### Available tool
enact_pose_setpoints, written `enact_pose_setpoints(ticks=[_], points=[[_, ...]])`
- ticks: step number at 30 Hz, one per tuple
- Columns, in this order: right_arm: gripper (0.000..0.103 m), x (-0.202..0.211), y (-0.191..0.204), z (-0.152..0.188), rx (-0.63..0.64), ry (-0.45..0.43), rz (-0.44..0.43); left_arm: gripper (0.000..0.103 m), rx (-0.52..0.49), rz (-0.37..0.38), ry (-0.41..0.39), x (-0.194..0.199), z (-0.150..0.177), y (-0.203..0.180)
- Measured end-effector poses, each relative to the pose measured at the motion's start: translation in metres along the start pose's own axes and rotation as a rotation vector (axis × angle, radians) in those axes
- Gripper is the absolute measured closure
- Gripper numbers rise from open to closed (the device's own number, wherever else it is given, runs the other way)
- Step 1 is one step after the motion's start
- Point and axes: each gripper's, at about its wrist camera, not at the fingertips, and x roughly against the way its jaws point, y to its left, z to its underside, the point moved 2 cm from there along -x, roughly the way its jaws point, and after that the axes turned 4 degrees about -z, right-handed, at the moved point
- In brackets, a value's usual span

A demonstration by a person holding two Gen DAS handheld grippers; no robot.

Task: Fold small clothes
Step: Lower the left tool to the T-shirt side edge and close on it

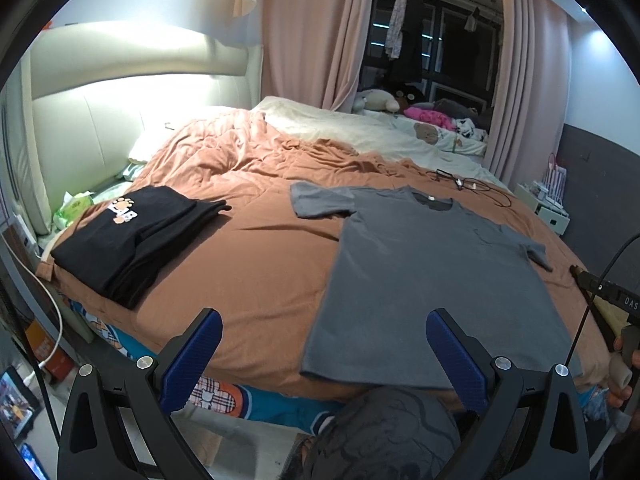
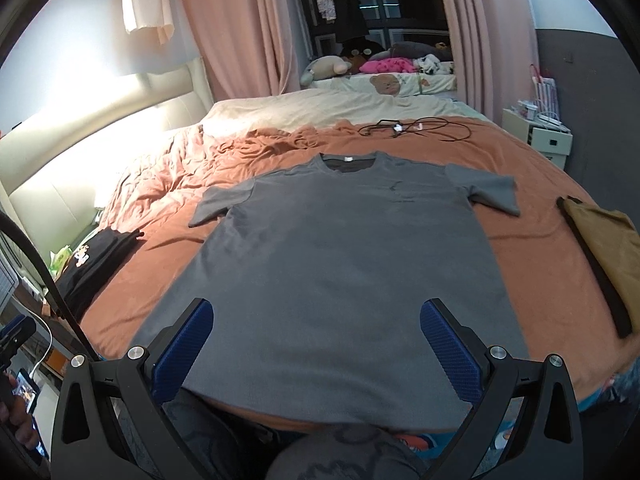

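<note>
Blue-padded right gripper (image 2: pixel 316 332) spread wide, holding nothing, hovering over the hem of the grey tee (image 2: pixel 340 264). Tee laid flat on the rust blanket (image 2: pixel 160 184), collar toward the far side, both sleeves out, hem at the near bed edge. Left gripper (image 1: pixel 324 340) likewise gaping and empty, set off to the tee's left over bare blanket near the hem corner.

Seen best from the left wrist: folded black clothes (image 1: pixel 132 240) with a paw print, stacked well apart from the tee at the blanket's left edge; a sliver of the other gripper's handle at far right. Only a dark strip of that stack visible from the right wrist.

Seen only from the right wrist: tan garment (image 2: pixel 604 240) with a dark band, right of the tee, possibly folded trousers; hard to tell at the warped rim. Tangled cable (image 2: pixel 412 128) beyond the collar in both views.
</note>
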Motion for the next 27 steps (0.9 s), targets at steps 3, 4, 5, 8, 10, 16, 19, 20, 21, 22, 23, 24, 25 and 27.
enact_pose_setpoints(ticks=[3,4,5,8,10,16,19,20,21,22,23,24,25,27], points=[[0.0,-0.014,-0.002,-0.012,-0.005,0.009,-0.008,0.001,0.02,0.007,0.019,-0.017,-0.009,0.002],[0.0,-0.019,-0.002,-0.016,-0.009,0.007,-0.016,0.001,0.025,0.011,0.024,-0.023,-0.012,0.002],[0.0,-0.024,-0.003,-0.021,-0.014,0.006,-0.02,0.001,0.027,0.013,0.028,-0.028,-0.014,0.002],[0.0,-0.038,-0.006,-0.03,-0.021,0.001,-0.035,0.001,0.027,0.022,0.031,-0.043,-0.025,0.002],[0.0,-0.05,-0.006,-0.037,-0.024,0.005,-0.043,0.001,0.027,0.028,0.032,-0.053,-0.033,0.005],[0.0,-0.083,-0.012,-0.056,-0.067,0.029,-0.083,0.004,0.039,0.038,0.037,-0.085,-0.058,0.012],[0.0,-0.099,-0.018,-0.069,-0.103,0.029,-0.098,0.007,0.042,0.049,0.056,-0.106,-0.073,0.015],[0.0,-0.105,-0.019,-0.072,-0.11,0.031,-0.103,0.008,0.043,0.055,0.061,-0.112,-0.078,0.015],[0.0,-0.112,-0.02,-0.076,-0.117,0.035,-0.109,0.009,0.043,0.062,0.066,-0.119,-0.083,0.015],[0.001,-0.119,-0.019,-0.08,-0.119,0.038,-0.113,0.009,0.042,0.07,0.07,-0.126,-0.09,0.015],[0.006,-0.125,-0.019,-0.084,-0.119,0.042,-0.119,0.01,0.04,0.076,0.073,-0.134,-0.096,0.015],[0.01,-0.134,-0.018,-0.089,-0.123,0.052,-0.127,0.01,0.039,0.08,0.074,-0.139,-0.1,0.015],[0.011,-0.14,-0.019,-0.092,-0.133,0.057,-0.133,0.01,0.038,0.084,0.077,-0.147,-0.105,0.016],[0.019,-0.153,-0.022,-0.1,-0.172,0.061,-0.153,0.011,0.039,0.085,0.093,-0.165,-0.117,0.016]])
